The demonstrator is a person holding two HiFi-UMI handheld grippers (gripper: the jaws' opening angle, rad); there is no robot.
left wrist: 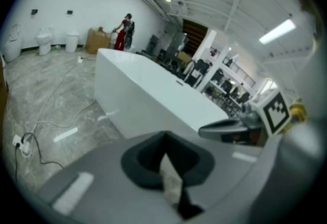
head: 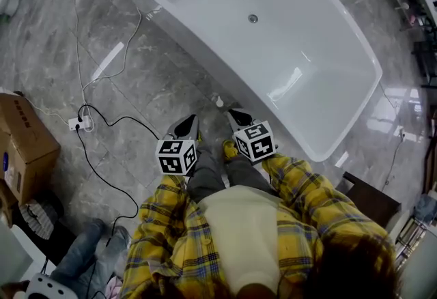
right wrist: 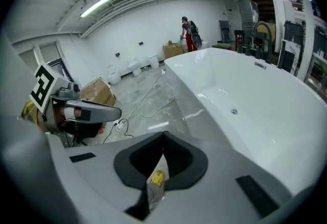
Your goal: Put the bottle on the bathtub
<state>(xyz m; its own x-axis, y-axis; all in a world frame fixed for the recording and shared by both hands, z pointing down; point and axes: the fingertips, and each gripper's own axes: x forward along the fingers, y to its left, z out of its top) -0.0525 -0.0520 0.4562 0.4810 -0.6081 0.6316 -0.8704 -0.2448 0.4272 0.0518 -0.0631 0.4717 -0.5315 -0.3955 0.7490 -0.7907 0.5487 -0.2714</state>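
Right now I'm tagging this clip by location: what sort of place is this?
Probably a bathroom-fixtures showroom or warehouse: a freestanding white bathtub on a stone floor, toilets across the room, and a cardboard box.

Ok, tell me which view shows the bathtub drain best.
Head view: it looks down into the bathtub, drain plain on its floor. Right gripper view shows it too, aslant; left gripper view shows only the bathtub's outer wall.
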